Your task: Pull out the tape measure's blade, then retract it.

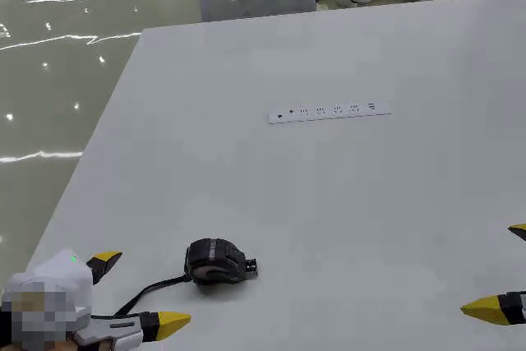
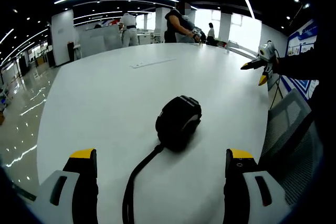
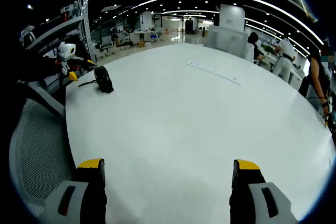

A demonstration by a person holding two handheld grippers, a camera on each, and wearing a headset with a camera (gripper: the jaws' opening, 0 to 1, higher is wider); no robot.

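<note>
On table, tape measure before left claw.

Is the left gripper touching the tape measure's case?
Apart: the left gripper view shows bare table between the open jaws of the left gripper and the tape measure's case.
</note>
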